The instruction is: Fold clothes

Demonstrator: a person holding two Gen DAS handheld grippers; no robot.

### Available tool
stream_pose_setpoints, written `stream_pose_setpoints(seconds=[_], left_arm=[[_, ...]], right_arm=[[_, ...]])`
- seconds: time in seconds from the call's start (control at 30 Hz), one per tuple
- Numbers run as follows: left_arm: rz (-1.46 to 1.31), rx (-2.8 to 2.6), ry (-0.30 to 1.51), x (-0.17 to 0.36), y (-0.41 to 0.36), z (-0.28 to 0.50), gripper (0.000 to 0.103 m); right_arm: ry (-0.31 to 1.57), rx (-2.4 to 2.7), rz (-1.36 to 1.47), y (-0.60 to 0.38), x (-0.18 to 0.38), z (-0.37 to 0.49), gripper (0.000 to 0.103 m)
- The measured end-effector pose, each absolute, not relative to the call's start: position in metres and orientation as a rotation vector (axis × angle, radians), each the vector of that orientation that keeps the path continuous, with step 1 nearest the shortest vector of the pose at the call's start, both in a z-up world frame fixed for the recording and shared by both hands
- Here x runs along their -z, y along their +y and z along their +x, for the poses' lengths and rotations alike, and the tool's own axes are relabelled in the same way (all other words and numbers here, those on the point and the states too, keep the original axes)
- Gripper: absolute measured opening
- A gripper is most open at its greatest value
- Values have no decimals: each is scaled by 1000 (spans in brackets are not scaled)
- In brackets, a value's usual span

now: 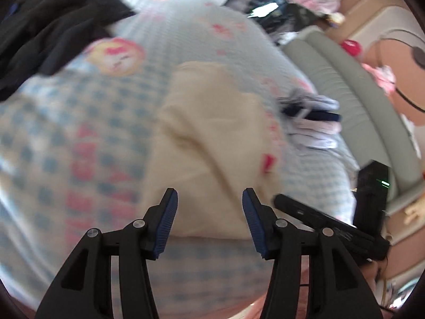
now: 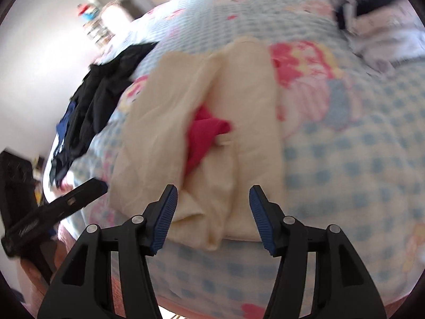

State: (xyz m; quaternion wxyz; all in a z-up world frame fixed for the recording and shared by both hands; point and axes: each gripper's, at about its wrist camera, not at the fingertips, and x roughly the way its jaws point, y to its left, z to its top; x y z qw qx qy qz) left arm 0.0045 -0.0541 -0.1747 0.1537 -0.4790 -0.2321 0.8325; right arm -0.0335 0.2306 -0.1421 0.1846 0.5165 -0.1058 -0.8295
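Note:
A cream garment lies folded lengthwise on the checked bedspread. The right wrist view shows its two flaps meeting down the middle, with a red inner part showing in the gap. My left gripper hovers open over the garment's near end, holding nothing. Nothing sits between the fingers of my right gripper either, which stands open above the near hem. The other gripper's black body enters at the right of the left wrist view, and at the left of the right wrist view.
A pile of black clothes lies at the bed's far left. A stack of folded pale and navy clothes sits by the grey padded headboard. The bed's front edge runs just under both grippers. Both views are blurred.

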Motion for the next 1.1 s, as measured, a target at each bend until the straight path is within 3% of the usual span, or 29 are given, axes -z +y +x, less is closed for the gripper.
stream_pose_setpoints(seconds=[0.17,0.37,0.47,0.57,0.9,1.03,1.1], left_arm=[[-1420,-2419,-622,186,-55,7,53],[-1456,-2405,-654,200,-60,4,53],[-1475,-2385,-689,207,-65,3,53],[-1484,-2375,-708,212,-68,3,53],[-1495,-2388,-645,213,-56,3,55],[-1495,-2386,-653,214,-56,4,56],[-1482,-2387,-646,212,-54,5,56]], right_arm=[[-16,2286,1446,186,150,-24,58],[-100,2342,1501,196,167,-31,58],[-71,2385,1498,199,159,-29,69],[-136,2343,1505,208,161,-30,69],[-34,2360,1588,195,175,-36,69],[-31,2331,1572,190,176,-37,52],[-46,2313,1552,189,173,-39,38]])
